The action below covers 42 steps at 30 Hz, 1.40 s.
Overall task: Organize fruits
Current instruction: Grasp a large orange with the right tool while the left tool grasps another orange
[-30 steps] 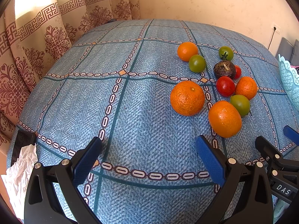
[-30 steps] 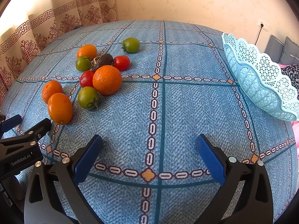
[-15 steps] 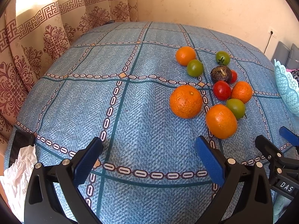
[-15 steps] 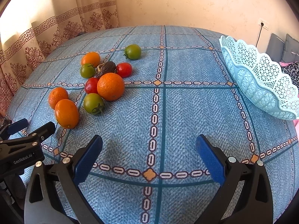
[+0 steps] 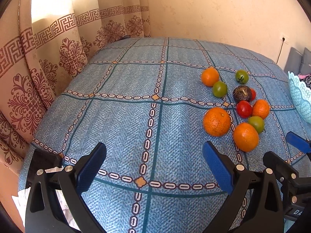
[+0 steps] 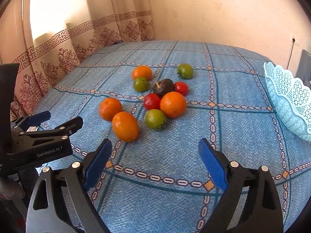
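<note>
Several fruits lie in a cluster on the blue checked cloth (image 6: 194, 155): oranges, green and red tomatoes, and one dark fruit (image 6: 163, 86). The nearest orange (image 6: 125, 126) lies just beyond my right gripper (image 6: 155, 145), whose jaws are closing with nothing between them. A green tomato (image 6: 155, 118) and a large orange (image 6: 173, 104) sit behind it. In the left wrist view the cluster is at the right, with a big orange (image 5: 216, 122) closest. My left gripper (image 5: 154, 151) is open over bare cloth, left of the fruit, holding nothing.
A light blue lace basket (image 6: 289, 97) stands at the right edge of the table, also the basket (image 5: 300, 99) in the left wrist view. Patterned curtains (image 5: 58, 58) hang along the left side and a wall at the back. White paper (image 5: 21, 203) lies beyond the near left corner.
Both views have lifted and pulled back a little. The right view has swung left, so the fruit cluster now sits near its middle. The right jaws have narrowed slightly.
</note>
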Motion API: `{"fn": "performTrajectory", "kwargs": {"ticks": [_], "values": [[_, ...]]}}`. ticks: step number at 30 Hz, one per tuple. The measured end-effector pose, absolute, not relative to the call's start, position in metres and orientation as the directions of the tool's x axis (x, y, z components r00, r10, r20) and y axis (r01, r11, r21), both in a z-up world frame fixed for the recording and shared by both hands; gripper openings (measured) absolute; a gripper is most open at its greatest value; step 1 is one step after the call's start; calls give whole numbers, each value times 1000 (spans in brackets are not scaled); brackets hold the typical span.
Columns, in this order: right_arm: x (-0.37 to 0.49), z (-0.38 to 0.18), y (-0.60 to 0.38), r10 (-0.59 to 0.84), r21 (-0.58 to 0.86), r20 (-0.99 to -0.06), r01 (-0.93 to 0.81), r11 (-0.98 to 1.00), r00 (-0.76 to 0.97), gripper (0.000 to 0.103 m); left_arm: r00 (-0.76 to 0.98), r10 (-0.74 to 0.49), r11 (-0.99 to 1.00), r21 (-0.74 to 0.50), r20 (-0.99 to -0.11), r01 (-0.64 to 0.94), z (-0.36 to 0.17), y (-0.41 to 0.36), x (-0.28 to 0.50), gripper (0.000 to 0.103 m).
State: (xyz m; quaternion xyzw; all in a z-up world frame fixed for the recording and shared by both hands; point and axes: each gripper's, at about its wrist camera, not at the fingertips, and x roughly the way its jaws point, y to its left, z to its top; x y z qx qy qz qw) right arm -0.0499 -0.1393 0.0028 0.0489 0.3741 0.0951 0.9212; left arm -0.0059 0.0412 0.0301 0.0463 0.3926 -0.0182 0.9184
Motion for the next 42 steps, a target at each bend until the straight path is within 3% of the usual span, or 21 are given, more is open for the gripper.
{"fn": "performTrajectory", "kwargs": {"ticks": [6,18,22,36,42], "values": [[-37,2,-118,240,156,-687,-184,970,686,74,702,-5,996,57,-712,65,37,55,-4,98],[-14,-16,-106,239,154,-729,-186,970,642,36,704,-35,997,25,-709,75,41,65,1,92],[-20,-13,-110,235,151,-717,-182,972,656,36,696,-54,996,16,-716,93,39,60,3,87],[-48,1,-152,218,203,-689,-104,974,691,36,663,-149,979,-13,-734,206,37,16,10,86],[-54,0,-171,209,223,-684,-73,972,699,36,620,-205,965,-52,-758,256,30,-4,19,77]]}}
